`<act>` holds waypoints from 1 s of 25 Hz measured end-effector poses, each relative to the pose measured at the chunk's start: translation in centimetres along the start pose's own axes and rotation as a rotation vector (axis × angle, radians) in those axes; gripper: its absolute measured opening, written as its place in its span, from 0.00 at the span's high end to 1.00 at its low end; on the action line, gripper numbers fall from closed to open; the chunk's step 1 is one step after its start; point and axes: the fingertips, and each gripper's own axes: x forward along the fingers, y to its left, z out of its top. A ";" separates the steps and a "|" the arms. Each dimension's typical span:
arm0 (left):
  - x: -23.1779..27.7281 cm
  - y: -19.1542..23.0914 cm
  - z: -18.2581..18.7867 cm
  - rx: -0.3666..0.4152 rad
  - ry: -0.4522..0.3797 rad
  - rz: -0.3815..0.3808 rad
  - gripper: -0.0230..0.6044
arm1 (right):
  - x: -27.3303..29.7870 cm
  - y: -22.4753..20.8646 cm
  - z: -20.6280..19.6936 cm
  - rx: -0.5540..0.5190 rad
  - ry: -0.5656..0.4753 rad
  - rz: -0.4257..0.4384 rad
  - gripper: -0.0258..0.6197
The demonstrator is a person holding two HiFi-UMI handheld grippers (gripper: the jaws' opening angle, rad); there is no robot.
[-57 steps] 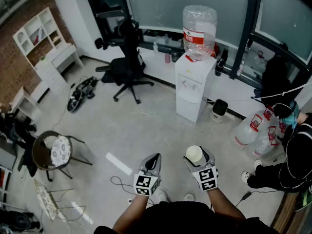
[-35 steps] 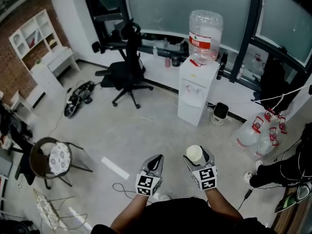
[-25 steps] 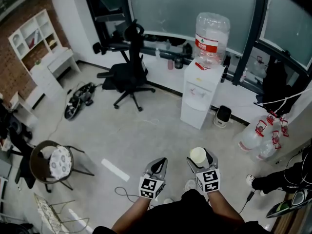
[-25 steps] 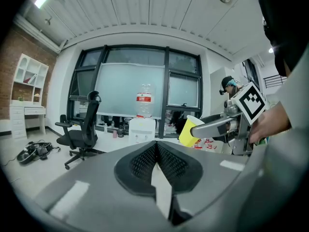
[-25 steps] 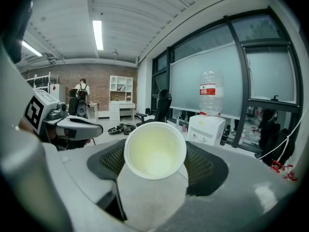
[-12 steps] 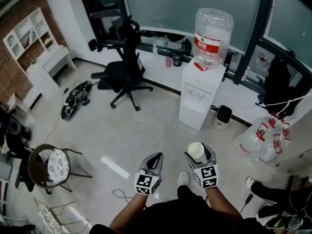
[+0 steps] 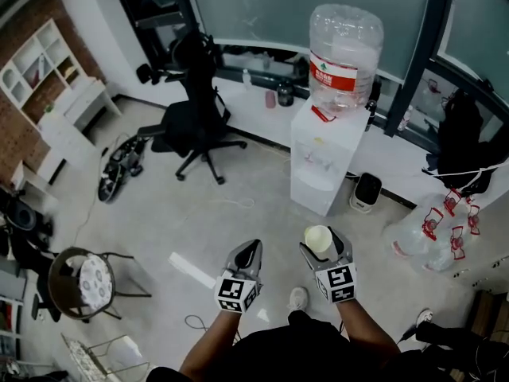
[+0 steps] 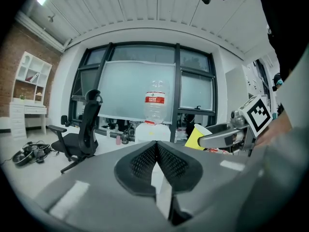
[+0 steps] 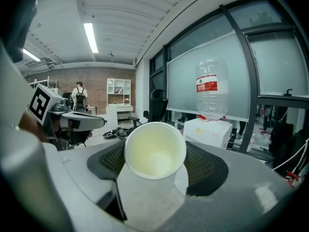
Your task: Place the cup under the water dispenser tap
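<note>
My right gripper (image 7: 320, 243) is shut on a pale yellow paper cup (image 7: 318, 239), held upright and empty between its two jaws; the right gripper view looks straight into the cup (image 9: 155, 150). My left gripper (image 7: 248, 253) is shut with nothing in it, its mesh pads (image 8: 142, 162) meeting tip to tip. The white water dispenser (image 7: 324, 161) stands ahead by the window, a clear bottle (image 7: 344, 54) with a red label on top. It also shows in the right gripper view as the dispenser (image 9: 212, 129) beyond the cup.
A black office chair (image 7: 193, 118) stands left of the dispenser. Spare water bottles (image 7: 433, 233) lie on the floor at the right, next to a small black bin (image 7: 365, 191). A round stool (image 7: 78, 281) and white shelves (image 7: 48, 86) are at the left.
Both grippers have travelled forward toward the dispenser, which now looks larger and nearer. The cup stays in the right gripper; the left stays shut.
</note>
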 end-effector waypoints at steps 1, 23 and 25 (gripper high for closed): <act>0.8 0.2 0.1 -0.001 0.002 0.001 0.93 | 0.6 -0.6 0.0 0.001 0.004 0.002 0.39; 12.3 5.0 1.7 0.065 0.057 -0.051 0.93 | 11.1 -7.7 2.6 0.042 0.010 0.003 0.39; 13.6 6.3 2.1 0.064 0.046 -0.082 0.93 | 12.6 -7.8 3.6 0.039 0.004 -0.017 0.39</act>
